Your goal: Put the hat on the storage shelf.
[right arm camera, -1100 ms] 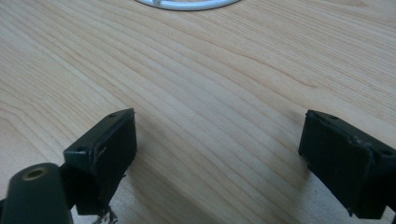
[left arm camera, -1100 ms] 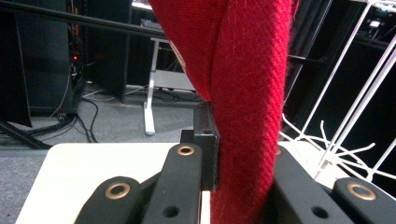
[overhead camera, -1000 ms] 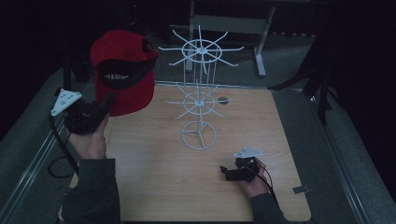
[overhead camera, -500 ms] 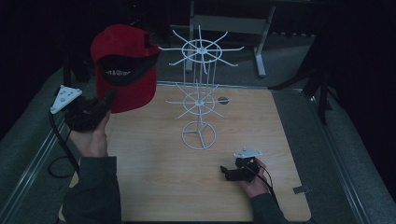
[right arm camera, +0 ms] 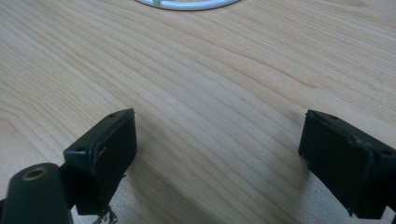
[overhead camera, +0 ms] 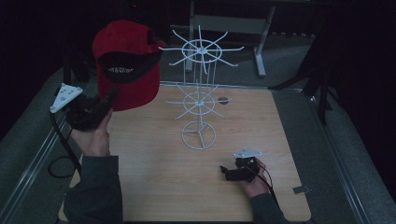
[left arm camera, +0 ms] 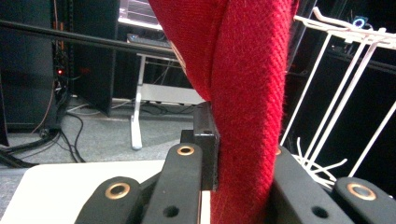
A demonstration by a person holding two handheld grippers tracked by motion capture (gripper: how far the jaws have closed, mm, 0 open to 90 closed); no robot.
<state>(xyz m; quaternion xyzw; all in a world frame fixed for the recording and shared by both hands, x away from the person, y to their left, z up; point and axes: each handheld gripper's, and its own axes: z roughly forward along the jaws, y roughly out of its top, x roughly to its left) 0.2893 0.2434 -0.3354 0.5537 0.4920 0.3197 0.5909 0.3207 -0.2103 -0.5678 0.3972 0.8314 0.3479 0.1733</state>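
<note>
– So, what is hard to make out?

– Much of the upper frame in the high view is dark; the room behind the table [overhead camera: 154, 186] is nearly black. The white wire rack [overhead camera: 200, 93] stands at centre, and its thin arms fade against that dark. In the left gripper view the red cap [left arm camera: 243, 93] is cut off at the top edge, and the rack [left arm camera: 341, 84] runs off the right edge.

– And the cap itself?

– Red twill with a black underside bearing white lettering too small to read. The cap [overhead camera: 125, 65] sits in the upper left of the high view, above the table's left edge.

– The claws?

– The left gripper [overhead camera: 91, 109] is clamped on the cap's fabric. The right gripper [overhead camera: 238, 171], lower right, lies on the wood, jaws spread wide with nothing between them.
</note>
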